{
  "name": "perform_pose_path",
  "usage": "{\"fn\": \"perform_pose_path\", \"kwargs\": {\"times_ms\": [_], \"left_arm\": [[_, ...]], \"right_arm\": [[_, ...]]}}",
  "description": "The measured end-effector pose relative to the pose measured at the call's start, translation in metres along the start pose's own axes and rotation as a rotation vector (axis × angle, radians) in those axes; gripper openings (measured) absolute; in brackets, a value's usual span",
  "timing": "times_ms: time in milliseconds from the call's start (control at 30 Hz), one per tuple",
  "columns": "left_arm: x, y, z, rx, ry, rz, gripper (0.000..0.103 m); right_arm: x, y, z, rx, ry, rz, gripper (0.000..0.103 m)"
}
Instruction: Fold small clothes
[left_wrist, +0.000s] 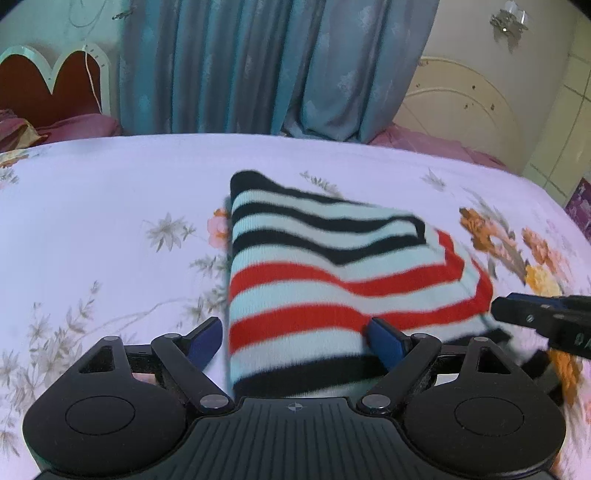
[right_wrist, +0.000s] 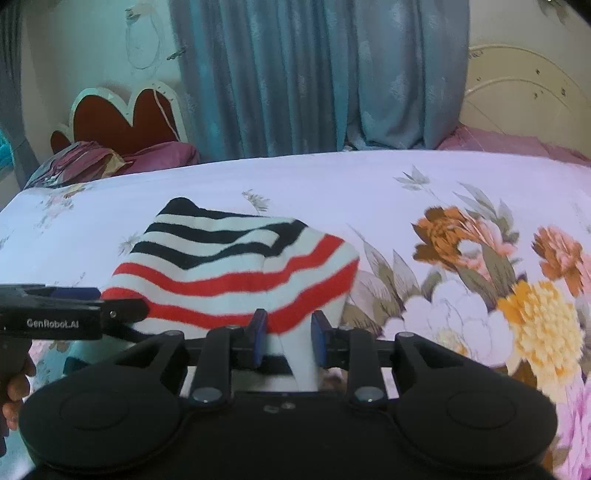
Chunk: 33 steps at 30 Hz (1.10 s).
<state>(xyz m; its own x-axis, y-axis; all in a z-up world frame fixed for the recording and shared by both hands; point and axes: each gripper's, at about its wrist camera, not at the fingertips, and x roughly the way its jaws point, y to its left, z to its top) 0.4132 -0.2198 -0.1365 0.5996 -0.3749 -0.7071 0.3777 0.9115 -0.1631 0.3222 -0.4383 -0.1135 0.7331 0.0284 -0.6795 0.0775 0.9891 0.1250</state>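
- We see the striped red, black and pale knit garment (left_wrist: 325, 273) folded on the floral bed sheet (left_wrist: 110, 206);
- left gripper (left_wrist: 295, 338) spread wide across its near edge;
- right gripper (right_wrist: 289, 338) pinching its near corner.

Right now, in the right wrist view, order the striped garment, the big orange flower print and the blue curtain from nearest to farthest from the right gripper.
1. Striped garment, between the right gripper's fingers.
2. Orange flower print, ahead to the right on the bedsheet.
3. Blue curtain, behind the bed.
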Motion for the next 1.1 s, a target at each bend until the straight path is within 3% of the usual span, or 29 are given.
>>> {"fn": "perform_pose_path", "kwargs": {"times_ms": [167, 333, 400, 500, 767, 833, 900, 967, 1100], "left_arm": [[0.002, 0.003, -0.008, -0.015, -0.006, -0.017, 0.079], [-0.005, 0.002, -0.007, -0.005, -0.002, -0.019, 0.075], [-0.009, 0.002, -0.007, 0.0, 0.002, -0.02, 0.075], [-0.016, 0.004, -0.01, -0.02, 0.013, -0.022, 0.075], [-0.03, 0.016, -0.021, -0.085, 0.05, -0.065, 0.077], [-0.032, 0.019, -0.023, -0.1, 0.063, -0.078, 0.077], [-0.034, 0.021, -0.025, -0.109, 0.077, -0.093, 0.077], [-0.035, 0.021, -0.028, -0.11, 0.09, -0.105, 0.077], [-0.036, 0.015, -0.036, -0.041, 0.077, -0.096, 0.075]], "right_arm": [[0.0, 0.0, -0.017, 0.019, 0.046, -0.007, 0.024], [-0.011, -0.007, -0.018, 0.094, 0.037, 0.035, 0.002], [-0.013, -0.008, -0.02, 0.085, 0.053, 0.038, 0.002], [-0.022, -0.008, -0.025, 0.086, 0.029, 0.026, 0.023], [-0.047, -0.02, -0.046, 0.19, 0.029, 0.046, 0.032], [-0.05, -0.021, -0.05, 0.199, 0.034, 0.043, 0.038], [-0.049, -0.022, -0.054, 0.22, 0.064, 0.064, 0.036], [-0.044, -0.021, -0.06, 0.253, 0.122, 0.116, 0.027], [-0.043, -0.013, -0.067, 0.265, 0.136, 0.111, 0.017]]}}
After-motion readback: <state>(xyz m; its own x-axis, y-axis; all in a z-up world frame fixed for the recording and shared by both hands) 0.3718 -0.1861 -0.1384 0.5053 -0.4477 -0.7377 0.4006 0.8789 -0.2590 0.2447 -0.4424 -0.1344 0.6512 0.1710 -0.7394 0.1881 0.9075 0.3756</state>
